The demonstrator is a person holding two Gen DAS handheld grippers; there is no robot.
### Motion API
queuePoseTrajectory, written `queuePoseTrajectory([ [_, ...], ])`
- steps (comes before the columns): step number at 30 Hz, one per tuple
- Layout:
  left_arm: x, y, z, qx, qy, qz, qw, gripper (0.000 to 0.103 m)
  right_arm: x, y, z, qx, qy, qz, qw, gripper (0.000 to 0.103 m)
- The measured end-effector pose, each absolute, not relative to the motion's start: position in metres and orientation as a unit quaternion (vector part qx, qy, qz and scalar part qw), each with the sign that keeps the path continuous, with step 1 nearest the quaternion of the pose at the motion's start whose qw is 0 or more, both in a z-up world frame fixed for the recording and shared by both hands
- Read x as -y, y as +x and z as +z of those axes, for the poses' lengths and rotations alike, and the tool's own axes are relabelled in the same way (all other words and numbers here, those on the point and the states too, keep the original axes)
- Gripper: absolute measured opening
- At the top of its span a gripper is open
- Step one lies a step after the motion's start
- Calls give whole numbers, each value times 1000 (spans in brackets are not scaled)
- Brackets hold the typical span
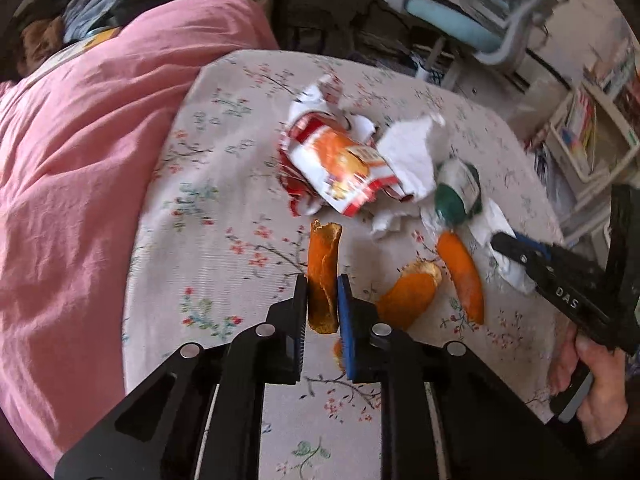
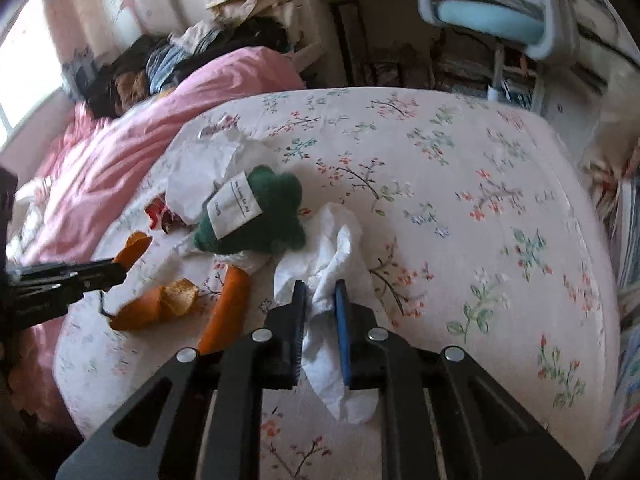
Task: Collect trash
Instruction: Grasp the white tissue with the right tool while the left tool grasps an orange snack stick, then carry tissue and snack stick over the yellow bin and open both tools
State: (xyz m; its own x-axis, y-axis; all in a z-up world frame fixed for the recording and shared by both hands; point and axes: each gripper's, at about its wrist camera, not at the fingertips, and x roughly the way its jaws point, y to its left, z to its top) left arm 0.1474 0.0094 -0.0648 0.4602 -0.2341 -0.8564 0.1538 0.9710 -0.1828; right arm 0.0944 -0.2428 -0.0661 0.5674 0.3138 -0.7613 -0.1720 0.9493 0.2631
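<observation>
Trash lies on a floral bedsheet (image 1: 224,208). My left gripper (image 1: 322,284) is shut on a strip of orange peel (image 1: 320,256), which stands upright between its pads. A second orange peel (image 1: 408,296) and a long orange piece (image 1: 460,276) lie to the right of it. Beyond them are a crumpled snack bag (image 1: 340,164) and a green plush with a paper label (image 1: 452,196). My right gripper (image 2: 322,288) is shut on a crumpled white tissue (image 2: 332,248). The green plush (image 2: 264,216) lies just beyond that tissue. My left gripper (image 2: 116,272) comes in from the left of the right wrist view.
A pink duvet (image 1: 80,160) covers the bed's left side, with piled clothes (image 2: 168,60) behind it. More white paper (image 2: 200,172) lies behind the plush. A blue desk chair (image 1: 460,28) and shelves (image 1: 592,128) stand past the bed's far edge. A hand (image 1: 592,380) holds the right gripper.
</observation>
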Motion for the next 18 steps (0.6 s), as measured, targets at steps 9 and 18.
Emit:
queuePoseTrajectory([
  [9,-55,123,-43,-478,-135,-101,862,15,274,58,-46,-416,200,144,876,15],
  [18,-55,66,-11,-428,-126,-113,888,15,262,-5,-23,-375,201,175,888,15],
])
